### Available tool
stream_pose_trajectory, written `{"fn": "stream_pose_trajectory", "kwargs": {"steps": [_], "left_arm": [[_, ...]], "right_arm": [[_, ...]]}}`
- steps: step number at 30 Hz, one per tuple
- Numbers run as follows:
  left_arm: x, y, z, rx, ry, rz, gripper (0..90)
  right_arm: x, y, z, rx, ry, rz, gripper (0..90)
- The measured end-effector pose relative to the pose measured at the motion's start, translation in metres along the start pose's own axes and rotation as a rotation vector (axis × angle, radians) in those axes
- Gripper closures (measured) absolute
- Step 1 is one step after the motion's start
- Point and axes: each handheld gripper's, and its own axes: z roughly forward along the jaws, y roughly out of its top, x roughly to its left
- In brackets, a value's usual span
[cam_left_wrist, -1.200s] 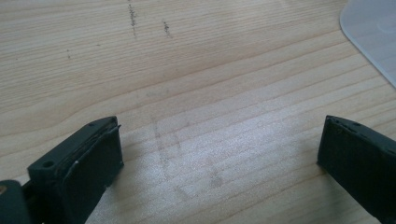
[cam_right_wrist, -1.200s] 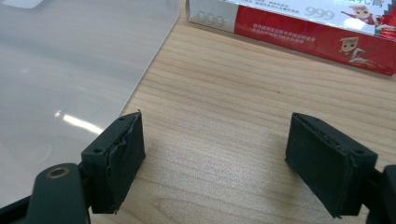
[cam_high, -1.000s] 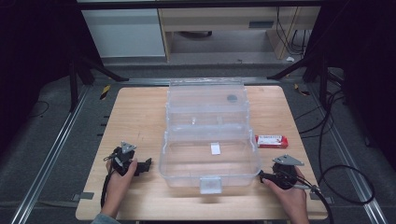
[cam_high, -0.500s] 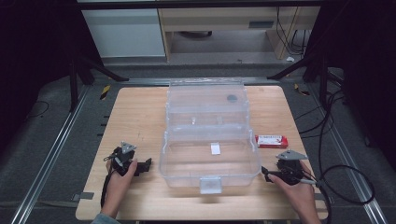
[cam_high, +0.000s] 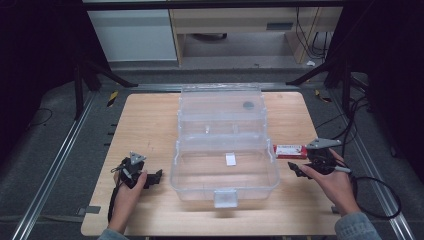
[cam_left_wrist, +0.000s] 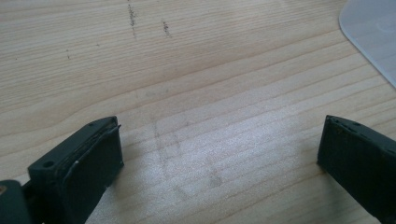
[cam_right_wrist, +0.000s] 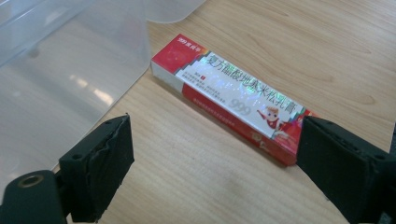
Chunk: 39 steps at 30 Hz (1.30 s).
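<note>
flanking clear plastic case (cam_high: 224, 150), red carton (cam_right_wrist: 233, 100) beside

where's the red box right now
The red box lies flat on the wooden table at the right of the high view, beside the clear plastic case, just ahead of the open right hand-held gripper.

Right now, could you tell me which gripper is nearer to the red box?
Right. The right gripper hovers just beside the red box; the left gripper sits across the clear container, far from it.
</note>
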Motion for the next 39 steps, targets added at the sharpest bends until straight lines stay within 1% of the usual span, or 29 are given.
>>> {"fn": "stream_pose_trajectory", "kwargs": {"steps": [2,3,4,6,9,11,14,15,17,18,19,23,25,26,27,29,31,33,35,38,39], "left_arm": [[0.000,0.000,0.000,0.000,0.000,0.000,0.0],[0.000,0.000,0.000,0.000,0.000,0.000,0.0],[0.000,0.000,0.000,0.000,0.000,0.000,0.0],[0.000,0.000,0.000,0.000,0.000,0.000,0.0],[0.000,0.000,0.000,0.000,0.000,0.000,0.0],[0.000,0.000,0.000,0.000,0.000,0.000,0.0],[0.000,0.000,0.000,0.000,-0.001,0.001,0.0],[0.000,0.000,0.000,0.000,-0.001,0.001,0.0],[0.000,0.000,0.000,-0.001,-0.004,0.004,0.0],[0.000,0.000,0.000,-0.001,-0.004,0.004,0.0],[0.000,0.000,0.000,-0.001,-0.004,0.004,0.0],[0.000,0.000,0.000,-0.001,-0.004,0.003,0.0],[0.000,0.000,0.000,0.000,-0.004,0.004,0.0],[0.000,0.000,0.000,0.000,-0.004,0.004,0.0],[0.000,0.000,0.000,-0.001,-0.004,0.004,0.0],[0.000,0.000,0.000,-0.001,-0.005,0.005,0.0],[0.000,0.000,0.000,-0.001,-0.006,0.007,0.0],[0.000,0.000,0.000,0.000,-0.007,0.007,0.0],[0.000,0.000,0.000,-0.001,-0.008,0.008,0.0],[0.000,0.000,0.000,0.000,-0.008,0.008,0.0],[0.000,0.000,0.000,0.000,-0.008,0.008,0.0]], "right_arm": [[-0.002,0.002,0.001,0.006,0.005,-0.006,12.5],[-0.008,0.006,0.006,0.025,0.011,-0.036,12.5],[-0.010,0.007,0.007,0.030,0.013,-0.044,12.3],[-0.018,0.009,0.012,0.030,0.021,-0.042,11.5],[-0.028,0.010,0.020,0.019,0.053,-0.017,11.0],[-0.034,0.011,0.025,0.030,0.053,-0.028,10.6],[-0.041,0.013,0.033,0.048,0.072,-0.043,9.5],[-0.044,0.014,0.036,0.055,0.080,-0.055,8.8],[-0.048,0.016,0.040,0.049,0.085,-0.066,8.1],[-0.048,0.016,0.040,0.049,0.085,-0.066,8.1],[-0.052,0.019,0.046,0.039,0.100,-0.078,8.0],[-0.057,0.021,0.056,0.047,0.141,-0.090,8.1],[-0.059,0.020,0.061,0.063,0.139,-0.083,8.4],[-0.059,0.020,0.061,0.063,0.139,-0.083,8.4],[-0.060,0.019,0.065,0.071,0.132,-0.090,8.7],[-0.060,0.018,0.068,0.092,0.147,-0.093,8.9],[-0.060,0.018,0.069,0.102,0.154,-0.094,9.8],[-0.060,0.017,0.070,0.113,0.169,-0.098,12.7],[-0.059,0.016,0.071,0.130,0.183,-0.104,13.6],[-0.057,0.014,0.069,0.137,0.182,-0.108,14.6],[-0.054,0.013,0.066,0.144,0.189,-0.121,15.8]]}}
